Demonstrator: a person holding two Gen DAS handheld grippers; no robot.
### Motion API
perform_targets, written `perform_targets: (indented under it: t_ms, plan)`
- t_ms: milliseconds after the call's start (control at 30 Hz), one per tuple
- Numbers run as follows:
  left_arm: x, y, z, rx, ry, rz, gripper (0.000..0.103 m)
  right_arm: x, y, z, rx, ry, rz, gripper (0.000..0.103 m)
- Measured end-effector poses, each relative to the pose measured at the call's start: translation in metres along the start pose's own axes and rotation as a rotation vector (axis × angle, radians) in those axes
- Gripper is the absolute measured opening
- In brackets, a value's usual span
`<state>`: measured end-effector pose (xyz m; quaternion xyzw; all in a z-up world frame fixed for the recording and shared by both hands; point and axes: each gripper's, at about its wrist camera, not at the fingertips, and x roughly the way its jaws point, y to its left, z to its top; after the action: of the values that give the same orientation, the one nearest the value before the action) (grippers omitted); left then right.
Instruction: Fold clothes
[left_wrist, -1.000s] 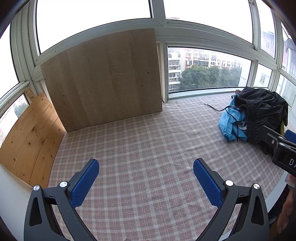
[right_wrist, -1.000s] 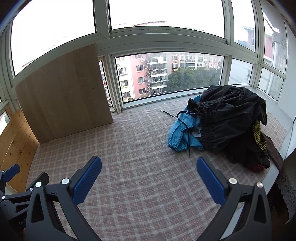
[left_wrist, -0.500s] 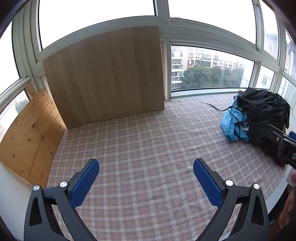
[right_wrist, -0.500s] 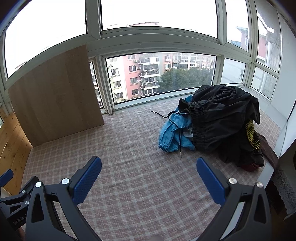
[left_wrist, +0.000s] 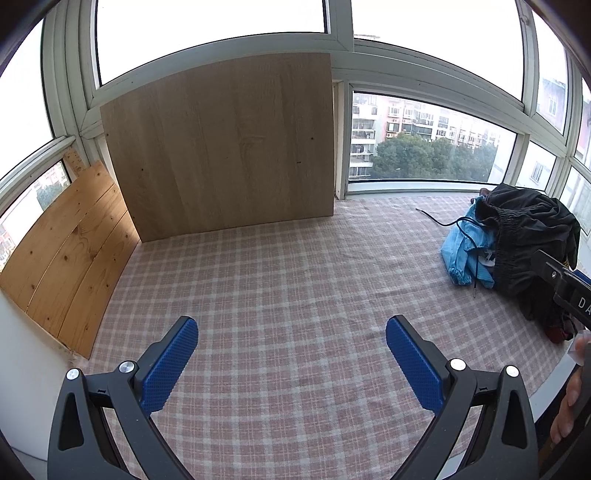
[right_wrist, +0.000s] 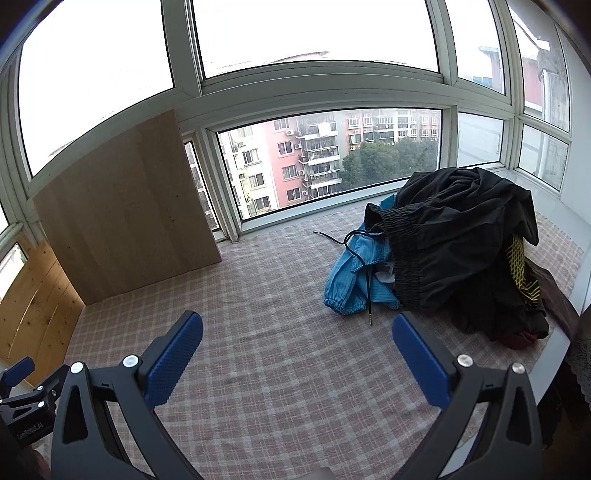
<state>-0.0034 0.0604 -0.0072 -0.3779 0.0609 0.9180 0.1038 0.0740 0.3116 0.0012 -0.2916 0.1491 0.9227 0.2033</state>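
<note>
The left gripper (left_wrist: 291, 354) hangs with fingers spread and empty over the bare checked worktop (left_wrist: 295, 280). The right gripper (right_wrist: 297, 350) is likewise splayed, holding nothing. The clothes pile (right_wrist: 454, 251) sits at the worktop's far right. Best to take 1 garment, the black shorts on top, and drag it onto open cloth. Only the right view shows the yellow mesh (right_wrist: 519, 266); only the left shows a hand (left_wrist: 570, 406).

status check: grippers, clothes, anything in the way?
Left gripper and right gripper: jaws open, empty. Clothes pile heaped, unfolded, far right. Checked cloth between: nothing in the way.
</note>
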Motion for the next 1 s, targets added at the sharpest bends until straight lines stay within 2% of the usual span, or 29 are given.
perform_targets:
  t_ms: [67,200,300,467,567,600,733,833,1000]
  plan:
    - [0.001,0.0,-0.002,-0.022,0.008,0.015,0.103,0.002,-0.01,0.003,-0.017,-0.005,0.01,0.103]
    - [0.002,-0.005,-0.004,-0.033,0.011,0.095,0.103,0.002,-0.031,0.009,-0.157,-0.054,-0.093,0.103]
    - [0.0,-0.01,-0.003,-0.051,0.012,0.133,0.102,0.005,-0.067,0.02,-0.191,-0.036,-0.113,0.103]
    - [-0.004,-0.022,0.002,-0.083,0.011,0.159,0.102,0.012,-0.159,0.035,-0.148,0.013,-0.156,0.103]
    - [-0.004,-0.034,0.003,-0.097,0.007,0.157,0.102,0.008,-0.226,0.041,-0.053,-0.007,-0.161,0.103]
    - [-0.005,-0.039,0.003,-0.105,0.004,0.156,0.102,0.007,-0.246,0.042,-0.017,-0.014,-0.137,0.103]
    - [-0.002,-0.058,0.001,-0.147,0.011,0.082,0.102,0.011,-0.3,0.05,0.054,-0.014,-0.136,0.103]
    - [0.001,-0.075,0.003,-0.14,0.018,0.092,0.102,0.019,-0.307,0.06,-0.012,-0.027,-0.162,0.103]
    - [-0.001,-0.098,0.007,-0.118,-0.001,0.121,0.102,0.05,-0.288,0.08,-0.171,-0.036,-0.121,0.103]
